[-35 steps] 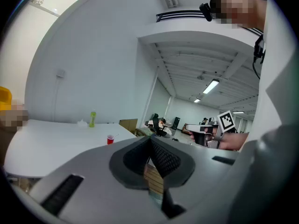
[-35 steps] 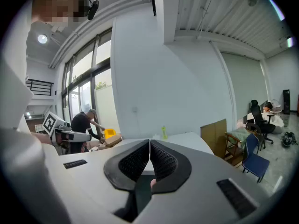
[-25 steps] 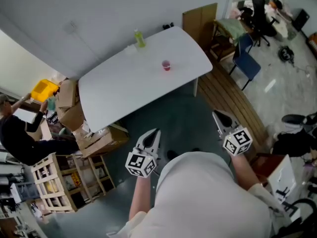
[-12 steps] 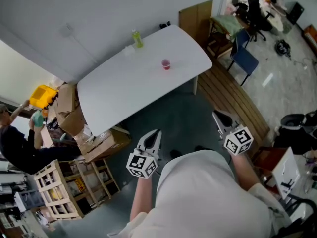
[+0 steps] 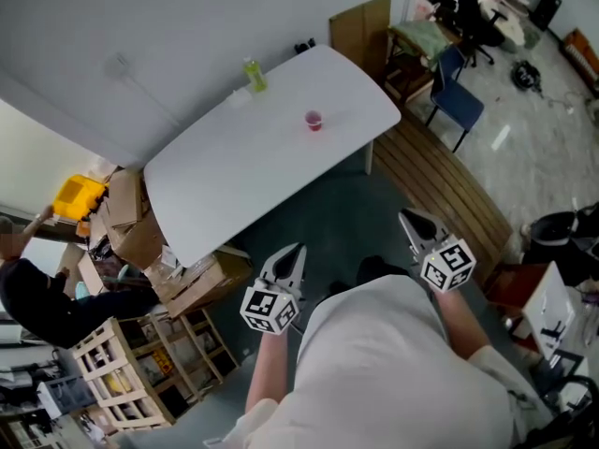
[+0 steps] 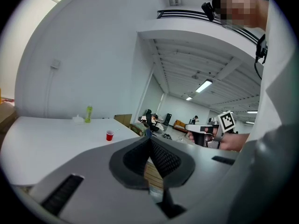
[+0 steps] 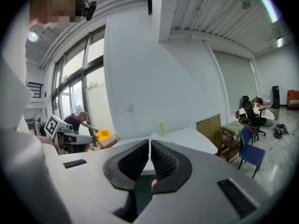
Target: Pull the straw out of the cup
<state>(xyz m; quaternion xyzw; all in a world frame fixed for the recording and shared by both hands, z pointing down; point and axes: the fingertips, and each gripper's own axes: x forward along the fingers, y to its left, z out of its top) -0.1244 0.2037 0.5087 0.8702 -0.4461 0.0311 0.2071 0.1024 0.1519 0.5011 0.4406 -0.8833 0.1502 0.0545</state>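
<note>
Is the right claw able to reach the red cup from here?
Probably not yet: the right claw sits well short of the white table, with the red cup mid-tabletop. Nothing blocks the way.

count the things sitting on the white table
3: a green bottle at the far edge by the wall, a small white thing beside it, and a red cup nearer the middle. None seems hidden.

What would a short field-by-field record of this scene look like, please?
Table: white table, ahead of both grippers
Cup: red cup, upright on the table
Straw: too small to make out
Bottle: green bottle, at the table's far edge
Left gripper: jaws together, empty, short of the table
Right gripper: jaws together, empty, short of the table
</note>
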